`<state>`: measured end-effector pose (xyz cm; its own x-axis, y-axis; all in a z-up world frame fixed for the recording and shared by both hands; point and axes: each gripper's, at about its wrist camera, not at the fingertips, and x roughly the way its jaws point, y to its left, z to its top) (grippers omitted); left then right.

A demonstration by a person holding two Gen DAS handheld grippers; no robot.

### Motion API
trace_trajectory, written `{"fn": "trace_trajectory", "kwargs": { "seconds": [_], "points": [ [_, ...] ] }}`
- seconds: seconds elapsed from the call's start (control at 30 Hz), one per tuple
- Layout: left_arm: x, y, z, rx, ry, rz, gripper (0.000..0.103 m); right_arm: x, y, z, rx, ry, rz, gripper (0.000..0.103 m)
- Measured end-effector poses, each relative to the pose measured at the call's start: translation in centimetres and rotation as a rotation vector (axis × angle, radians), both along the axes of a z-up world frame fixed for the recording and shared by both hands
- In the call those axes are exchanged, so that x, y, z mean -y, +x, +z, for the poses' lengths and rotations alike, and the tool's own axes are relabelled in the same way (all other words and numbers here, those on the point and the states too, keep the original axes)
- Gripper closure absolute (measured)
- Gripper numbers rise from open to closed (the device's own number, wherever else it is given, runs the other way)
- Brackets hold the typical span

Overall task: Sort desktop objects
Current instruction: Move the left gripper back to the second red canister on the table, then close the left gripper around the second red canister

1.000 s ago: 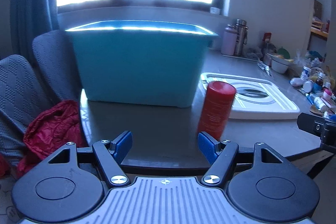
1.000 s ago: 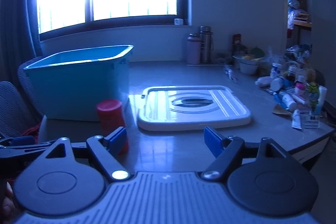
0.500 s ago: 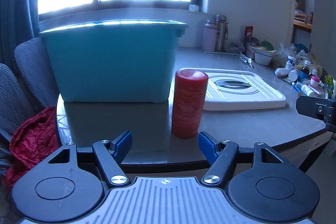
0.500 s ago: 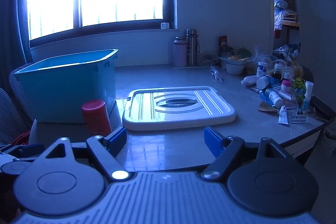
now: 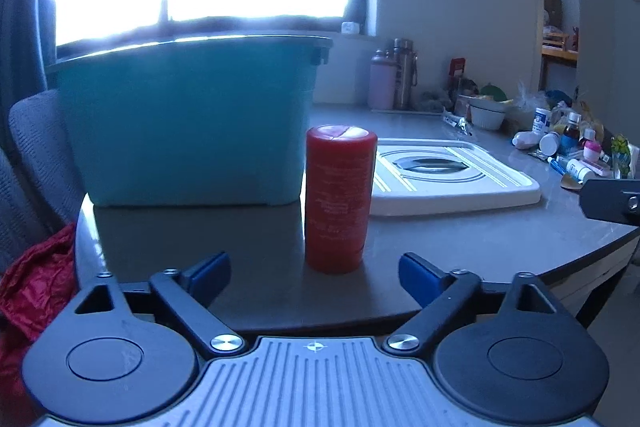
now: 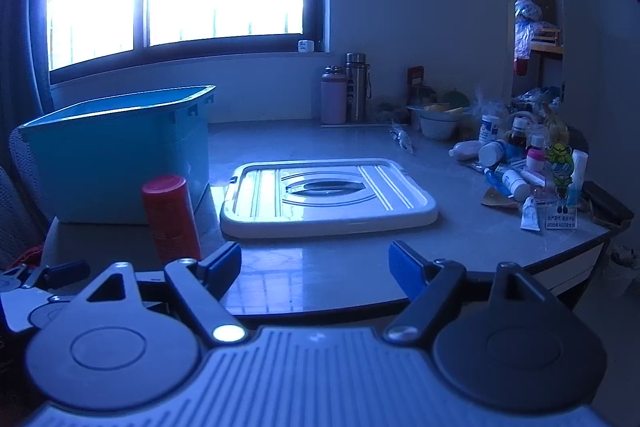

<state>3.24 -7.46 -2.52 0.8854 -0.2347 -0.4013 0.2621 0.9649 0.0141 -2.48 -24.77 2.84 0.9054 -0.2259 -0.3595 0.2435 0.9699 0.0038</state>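
Your left gripper [image 5: 314,275] has its jaws spread wide with nothing between the blue pads; it sits at the near table edge. Far left past the edge: grey chair [image 5: 36,143] with red fabric [image 5: 34,291] in front of it. On the grey table [image 5: 460,243], left to right: teal bin [image 5: 188,119], open top, at the left; red cylindrical canister [image 5: 339,197] upright just in front of the bin's right corner, dead ahead of your left gripper and apart from both pads; white bin lid [image 5: 452,175] lying flat to the canister's right; pink bottle [image 5: 382,81] and steel flask [image 5: 404,75] at the far wall; white bowl [image 5: 486,115]; clutter of small bottles and tubes [image 5: 568,151] at the far right. Your right gripper [image 6: 314,265], jaws also spread and holding nothing, faces the lid from the near edge, canister off to its left. Part of it shows at the right edge of the left view
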Motion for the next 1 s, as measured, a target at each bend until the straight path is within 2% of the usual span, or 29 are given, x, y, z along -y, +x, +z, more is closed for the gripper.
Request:
{"fn": "trace_trajectory", "kwargs": {
  "seconds": [0.2, 1.0],
  "points": [
    [0.8, 2.0, -0.8, -0.007, 0.003, -0.011, 0.003, 0.6, 0.5, -0.3, -0.003, -0.019, -0.021, 0.022],
    [4.5, 9.4, -1.8, 0.010, 0.033, -0.051, 0.003, 1.3, 5.0, -1.2, -0.021, -0.032, -0.065, 0.022]
  ]
}}
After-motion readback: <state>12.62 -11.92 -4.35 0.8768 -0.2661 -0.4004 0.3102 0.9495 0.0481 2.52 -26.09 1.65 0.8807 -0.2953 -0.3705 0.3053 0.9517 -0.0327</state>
